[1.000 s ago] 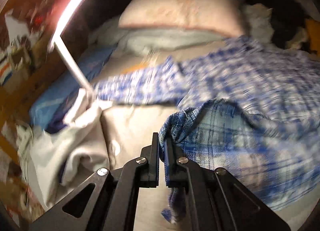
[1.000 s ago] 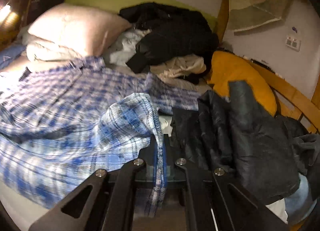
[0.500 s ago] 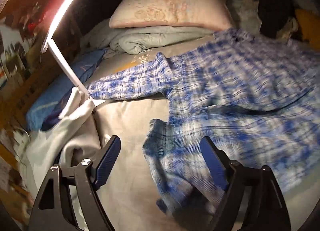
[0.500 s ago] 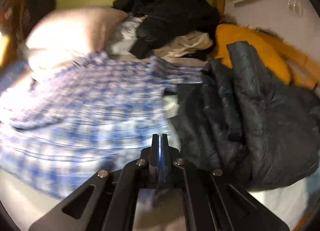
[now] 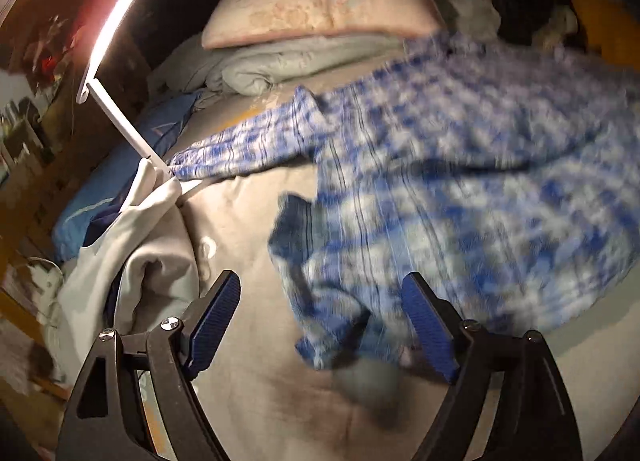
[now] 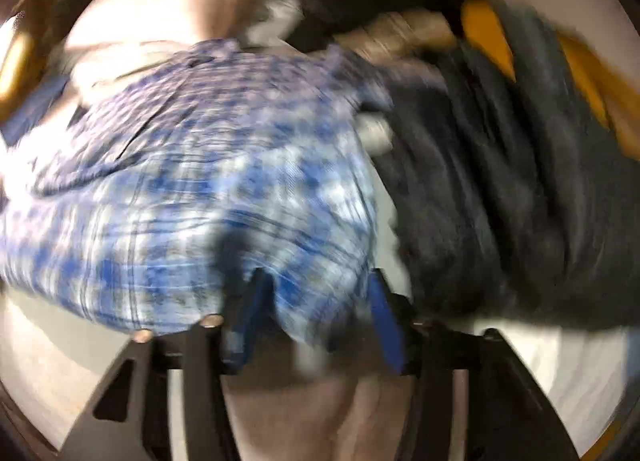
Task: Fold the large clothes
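With both corners let go, I have the blue plaid shirt (image 5: pixel 460 181) lying loose on the bed sheet (image 5: pixel 248 229), and my worry is that the hem bunches. Left first: the left gripper (image 5: pixel 324 321) has its fingers wide apart, nothing pinched, and the dropped hem corner sits crumpled between them at about 12 o'clock from the tips. If I fold from here, that crumple gets pressed in. The sleeve runs off toward 10 o'clock, near the desk lamp (image 5: pixel 120 61); it could drag crooked.

To the right, the right gripper (image 6: pixel 316 301) has just been opening; cloth lies between its jaws, unpinched as far as the blur shows. The dark jacket (image 6: pixel 500 201) touches the shirt's right edge and could snag.

The shirt's long axis runs hem-near, collar-far, pointing at 12 o'clock toward the pillow (image 5: pixel 320 1).
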`<state>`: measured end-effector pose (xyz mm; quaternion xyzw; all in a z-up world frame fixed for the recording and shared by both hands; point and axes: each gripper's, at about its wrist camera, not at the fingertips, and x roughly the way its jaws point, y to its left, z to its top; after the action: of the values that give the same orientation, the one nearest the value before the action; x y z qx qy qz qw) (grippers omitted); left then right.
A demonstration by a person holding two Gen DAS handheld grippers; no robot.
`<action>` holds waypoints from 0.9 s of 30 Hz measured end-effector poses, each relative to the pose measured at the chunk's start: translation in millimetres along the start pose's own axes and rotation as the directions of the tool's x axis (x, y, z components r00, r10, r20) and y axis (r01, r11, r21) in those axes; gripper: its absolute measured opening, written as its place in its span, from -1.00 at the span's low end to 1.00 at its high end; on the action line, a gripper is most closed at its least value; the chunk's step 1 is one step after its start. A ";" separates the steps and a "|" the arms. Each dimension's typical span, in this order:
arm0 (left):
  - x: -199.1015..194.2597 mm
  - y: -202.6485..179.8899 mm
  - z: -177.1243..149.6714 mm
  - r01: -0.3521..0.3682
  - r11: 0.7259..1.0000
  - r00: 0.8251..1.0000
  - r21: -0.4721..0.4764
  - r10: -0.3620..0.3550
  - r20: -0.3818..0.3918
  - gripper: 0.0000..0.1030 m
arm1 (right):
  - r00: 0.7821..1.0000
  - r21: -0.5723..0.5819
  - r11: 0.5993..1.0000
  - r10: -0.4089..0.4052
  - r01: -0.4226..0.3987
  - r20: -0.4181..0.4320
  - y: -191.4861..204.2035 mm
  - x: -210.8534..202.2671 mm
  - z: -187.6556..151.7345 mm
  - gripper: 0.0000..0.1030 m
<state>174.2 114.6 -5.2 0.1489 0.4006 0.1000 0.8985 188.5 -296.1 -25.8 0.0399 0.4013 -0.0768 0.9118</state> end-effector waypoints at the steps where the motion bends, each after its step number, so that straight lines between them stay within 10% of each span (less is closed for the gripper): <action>1: -0.8 -4.9 -2.5 0.016 1.000 1.000 0.021 -0.016 0.005 0.59 | 1.000 0.014 1.000 0.023 -0.023 0.004 -3.4 -2.3 -0.9 0.21; 2: -1.9 -8.7 -3.8 0.027 0.999 1.000 0.034 -0.027 0.009 0.59 | 1.000 0.005 1.000 0.025 -0.025 0.008 -3.6 -3.1 -0.9 0.11; 4: -3.9 -13.6 -3.5 0.028 0.998 0.999 0.047 -0.029 0.022 0.59 | 1.000 -0.029 1.000 0.002 -0.002 0.004 -1.6 -1.6 -1.7 -0.86; 5: -4.5 -15.1 -3.0 0.021 0.999 0.999 0.050 -0.022 0.026 0.59 | 1.000 -0.024 1.000 -0.003 0.003 -0.006 -2.3 -1.3 -2.3 -0.91; 10: -12.1 -9.3 -0.3 0.021 1.000 0.999 0.017 -0.022 0.040 0.59 | 0.988 -0.014 0.998 -0.051 0.053 0.144 -6.0 -54.0 -4.3 -0.93; 15: -6.1 -10.4 -2.6 0.012 1.000 1.000 0.019 -0.013 0.016 0.59 | 0.988 0.050 0.992 -0.108 0.114 -0.111 -30.8 -4.1 -16.7 -0.93; 22: -11.6 -11.4 -0.7 0.134 0.991 0.991 -0.027 -0.134 0.016 0.59 | 0.994 -0.020 0.994 -0.108 0.108 0.034 -10.6 -31.8 -12.8 -0.88; 27: -1.3 -3.7 0.2 0.199 0.971 0.977 -0.134 -0.207 -0.046 0.59 | 0.991 -0.082 0.997 0.003 0.008 0.137 14.1 -56.6 -7.2 -0.14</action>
<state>173.7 110.8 -5.5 0.0457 0.4331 0.0378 0.8994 148.0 -275.1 11.3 -0.0038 0.3407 -0.0638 0.9380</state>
